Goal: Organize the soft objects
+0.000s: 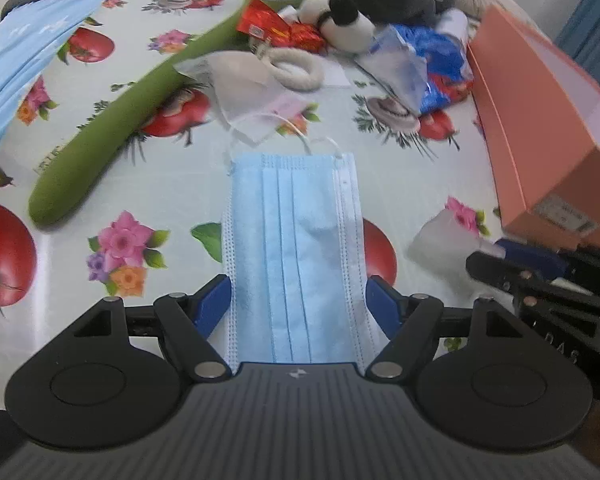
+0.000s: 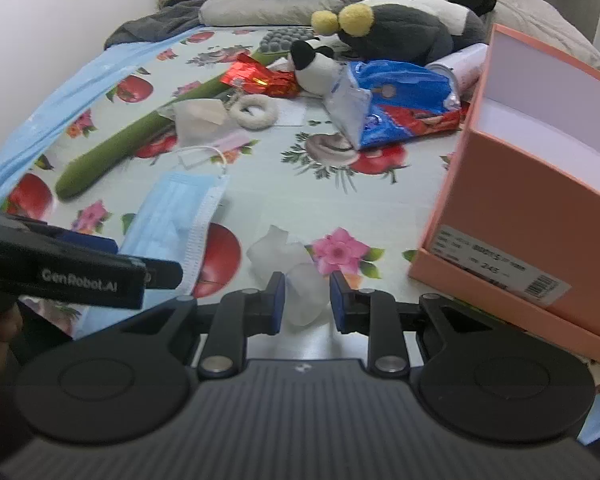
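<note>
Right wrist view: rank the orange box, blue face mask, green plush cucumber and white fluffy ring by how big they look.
1. orange box, though nearest the camera
2. blue face mask and green plush cucumber: too alike to rank
3. white fluffy ring

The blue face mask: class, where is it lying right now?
The blue face mask lies flat on the flowered tablecloth between the left gripper fingers, right of the green plush cucumber.

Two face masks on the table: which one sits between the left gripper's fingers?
The blue pleated mask, lying flat between the left gripper's open fingers. The pink mask lies farther off, partly under a clear wrapper.
</note>
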Motion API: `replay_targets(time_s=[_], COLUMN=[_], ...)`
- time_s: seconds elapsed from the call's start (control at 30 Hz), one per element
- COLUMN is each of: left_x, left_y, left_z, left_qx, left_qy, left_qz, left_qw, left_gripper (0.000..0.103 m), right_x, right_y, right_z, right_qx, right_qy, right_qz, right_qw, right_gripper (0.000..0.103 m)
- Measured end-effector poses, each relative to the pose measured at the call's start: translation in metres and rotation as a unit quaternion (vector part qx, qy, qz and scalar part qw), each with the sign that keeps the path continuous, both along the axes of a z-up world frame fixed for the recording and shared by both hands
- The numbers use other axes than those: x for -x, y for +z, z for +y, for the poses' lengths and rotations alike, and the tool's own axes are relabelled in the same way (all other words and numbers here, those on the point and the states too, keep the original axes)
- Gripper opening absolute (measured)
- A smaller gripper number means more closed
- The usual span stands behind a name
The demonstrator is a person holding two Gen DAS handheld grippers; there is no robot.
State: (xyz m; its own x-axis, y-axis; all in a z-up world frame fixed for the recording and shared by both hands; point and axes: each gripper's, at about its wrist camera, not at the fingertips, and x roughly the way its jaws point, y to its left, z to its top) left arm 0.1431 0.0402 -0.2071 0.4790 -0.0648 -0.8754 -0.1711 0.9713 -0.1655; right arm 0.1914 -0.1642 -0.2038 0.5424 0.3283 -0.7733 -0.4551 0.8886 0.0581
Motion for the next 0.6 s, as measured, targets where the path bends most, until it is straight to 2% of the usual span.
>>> replay_targets(time_s=[0.07, 0.13, 0.17, 0.23, 0.37, 0.43, 0.53, 0.6], left_x=[-0.002, -0.003, -0.003, -0.003, -0.004, -0.004, -0.005, -0.006], left_y=[-0.003, -0.005, -0.005, -0.006, -0.007, -0.006, -0.006, -0.006], left_z=[-0.007, -0.013, -0.016, -0.019, -0.024, -0.025, -0.028, -0.033], left_qx=[-0.009, -0.025, -0.030, -0.032, -0.059, -0.060, -0.061, -0.064], left_qy=[-0.008, -0.012, -0.016, -0.021, -0.024, -0.025, -0.031, -0.037], left_qz=[0.006, 0.008, 0.007, 0.010, 0.012, 0.012, 0.011, 0.010], left_qw=[0.9999, 0.9996, 0.9994, 0.9992, 0.9979, 0.9978, 0.9976, 0.9972], left_gripper=[0.076, 0.068, 0.067, 0.056, 0.042, 0.027, 0.012, 0.006], right_x=[-0.001, -0.003, -0.003, -0.004, -0.006, -0.005, -0.002, 0.000], right_y=[-0.004, -0.006, -0.007, -0.009, -0.013, -0.015, -0.017, -0.016], right_z=[-0.002, -0.003, -0.003, -0.002, 0.003, 0.006, 0.011, 0.013], right_qx=[0.003, -0.004, -0.004, 0.000, 0.018, 0.028, 0.043, 0.049], right_qy=[0.000, 0.000, 0.000, 0.007, 0.028, 0.038, 0.048, 0.050], right_qz=[0.005, 0.013, 0.014, 0.016, 0.014, 0.008, -0.001, -0.008], right_qw=[1.000, 1.000, 1.000, 1.000, 0.999, 0.999, 0.998, 0.998], right_gripper=[0.029, 0.034, 0.037, 0.037, 0.039, 0.039, 0.038, 0.037])
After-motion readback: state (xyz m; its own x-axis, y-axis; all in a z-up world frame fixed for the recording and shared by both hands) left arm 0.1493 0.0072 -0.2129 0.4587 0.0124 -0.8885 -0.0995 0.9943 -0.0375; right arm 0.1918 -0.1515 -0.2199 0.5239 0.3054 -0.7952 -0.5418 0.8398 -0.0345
